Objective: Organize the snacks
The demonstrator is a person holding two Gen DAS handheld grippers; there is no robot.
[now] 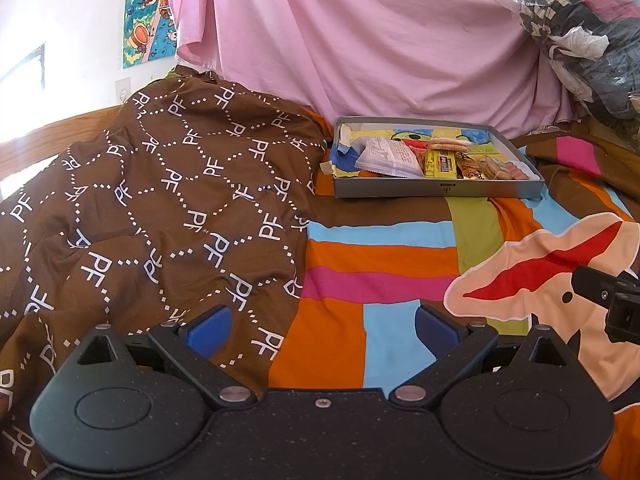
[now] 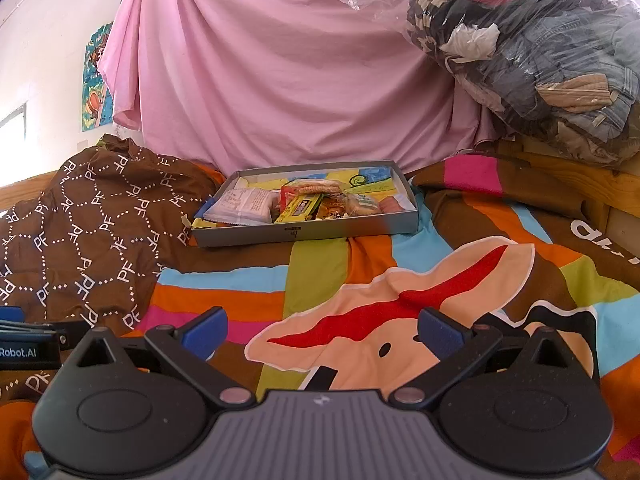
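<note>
Both grippers hover low over a bed, well short of the snacks. The left gripper (image 1: 323,330) has its blue-padded jaws spread wide and holds nothing; the right gripper (image 2: 323,332) is likewise wide and empty. In the left wrist view the edge of the right gripper shows at far right; in the right wrist view the left gripper (image 2: 28,344) appears at far left, bearing the white lettering "Robot.AI". The snacks lie in a shallow grey box (image 1: 436,190) (image 2: 304,234) resting on the striped sheet (image 1: 384,256) (image 2: 224,280) near the far side of the bed, against a hanging pink cloth (image 1: 360,40) (image 2: 280,72). Inside the box, from left to right: a white packet (image 1: 390,156) (image 2: 244,204) with small print too fine to read, a yellow bar (image 1: 440,164) (image 2: 300,208) whose label is illegible, and clear-wrapped round biscuits (image 1: 448,144) (image 2: 316,188); further wrapped items at the right end cannot be identified. The box's front wall carries a small dark mark that cannot be read. Left of the box lies a brown blanket (image 1: 160,200) (image 2: 92,216) printed with repeated white "PF" monograms linked by dotted lines. The sheet shows a cartoon figure (image 1: 540,272) (image 2: 400,320) in peach and red. A cartoon poster (image 1: 150,16) (image 2: 96,80) hangs on the wall, and a clear bag of clothes (image 1: 588,32) (image 2: 540,52) sits at upper right.
</note>
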